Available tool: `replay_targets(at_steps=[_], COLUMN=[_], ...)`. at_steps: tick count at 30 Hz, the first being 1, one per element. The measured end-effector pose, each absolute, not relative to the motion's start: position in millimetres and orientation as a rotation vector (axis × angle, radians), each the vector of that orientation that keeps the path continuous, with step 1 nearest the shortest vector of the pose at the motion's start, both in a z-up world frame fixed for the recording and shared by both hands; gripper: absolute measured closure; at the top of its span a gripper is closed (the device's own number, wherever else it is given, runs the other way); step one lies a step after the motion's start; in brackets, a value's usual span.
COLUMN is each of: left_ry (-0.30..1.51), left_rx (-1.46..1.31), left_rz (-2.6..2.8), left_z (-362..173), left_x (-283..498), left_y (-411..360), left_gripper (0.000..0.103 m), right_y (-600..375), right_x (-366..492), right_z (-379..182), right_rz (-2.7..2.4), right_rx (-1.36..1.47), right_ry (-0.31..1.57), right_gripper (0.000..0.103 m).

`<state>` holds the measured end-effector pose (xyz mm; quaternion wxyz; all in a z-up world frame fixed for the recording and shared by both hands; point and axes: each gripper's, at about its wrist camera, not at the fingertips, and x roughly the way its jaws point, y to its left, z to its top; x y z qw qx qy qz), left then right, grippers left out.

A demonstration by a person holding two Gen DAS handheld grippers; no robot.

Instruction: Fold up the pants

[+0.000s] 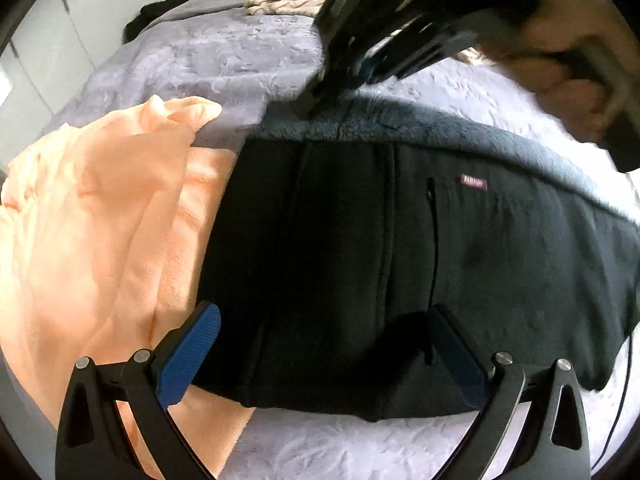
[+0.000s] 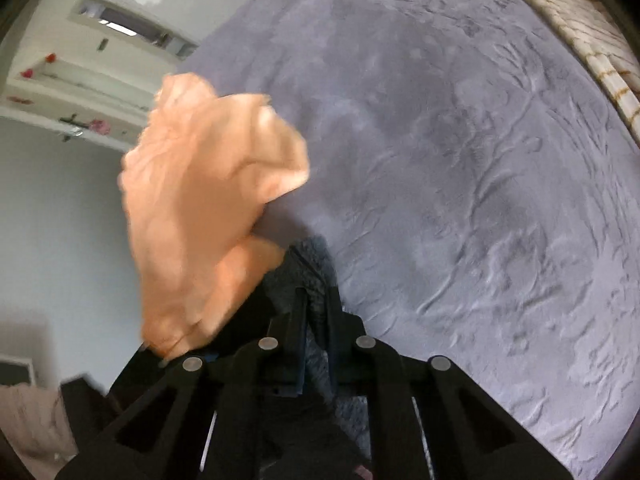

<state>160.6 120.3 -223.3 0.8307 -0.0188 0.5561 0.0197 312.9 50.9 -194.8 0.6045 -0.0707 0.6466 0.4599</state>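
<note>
The right gripper (image 2: 316, 304) pinches the pants' (image 1: 360, 248) far edge on the bed (image 1: 224, 64), likely to fold it. The left gripper (image 1: 320, 344) hovers wide open, empty.

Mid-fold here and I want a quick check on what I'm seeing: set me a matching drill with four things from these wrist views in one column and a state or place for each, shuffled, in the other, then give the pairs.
Things:
1. left gripper
2. right gripper
3. black fleece-lined pants
4. peach-orange fabric garment

States or places:
A. lies crumpled beside the waistband end
B. fingers wide apart over the near edge
C. spread flat across the grey bedspread
D. closed on the fuzzy far edge

Pairs: 1-B, 2-D, 3-C, 4-A
</note>
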Motion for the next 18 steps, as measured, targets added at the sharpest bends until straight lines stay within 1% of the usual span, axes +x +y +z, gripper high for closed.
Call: replay_targets(at_steps=[2,3,4,5,6,8,10,12,15,17,18], left_ry=[1.193,1.190,1.172,1.153,1.135,1.118,1.117,1.146,1.193,1.194,1.206], left_rx=[-0.033,-0.044,-0.070,-0.091,-0.108,-0.104,-0.089,-0.093,-0.096,-0.089,-0.083], left_rz=[0.043,0.042,0.036,0.032,0.025,0.018,0.031,0.033,0.108,0.144,0.158], left_z=[-215.3,-210.5,-201.8,-195.5,-188.7,-184.5,-189.1,-204.2,-232.9,-234.8,-231.9], left_x=[166.5,168.5,172.1,175.3,183.8,203.8,223.6,246.3,271.6,275.2,274.2], left_y=[120.0,121.4,123.4,123.9,123.4,115.8,109.1,103.4,110.6,117.7,120.3], left_gripper=[0.000,0.000,0.000,0.000,0.000,0.000,0.000,0.000,0.000,0.000,0.000], right_y=[53.8,54.1,52.1,47.0,39.0,11.3,-27.3,-67.8,-107.2,-130.5,-145.2], right_x=[316.7,316.0,314.5,312.3,310.5,304.0,293.8,277.0,259.1,240.2,235.1], right_z=[-218.4,-220.7,-216.6,-206.4,-194.7,-170.5,-150.8,-144.0,-164.1,-190.7,-197.7], right_rz=[0.971,0.954,0.935,0.925,0.912,0.838,0.755,0.690,0.615,0.518,0.492], right_rx=[-0.159,-0.143,-0.111,-0.081,-0.067,-0.039,0.020,0.092,0.094,0.024,0.051], right_ry=[1.529,1.529,1.512,1.486,1.459,1.401,1.372,1.370,1.427,1.487,1.493], right_gripper=[0.094,0.090,0.089,0.088,0.084,0.081,0.081,0.082,0.082,0.082,0.082])
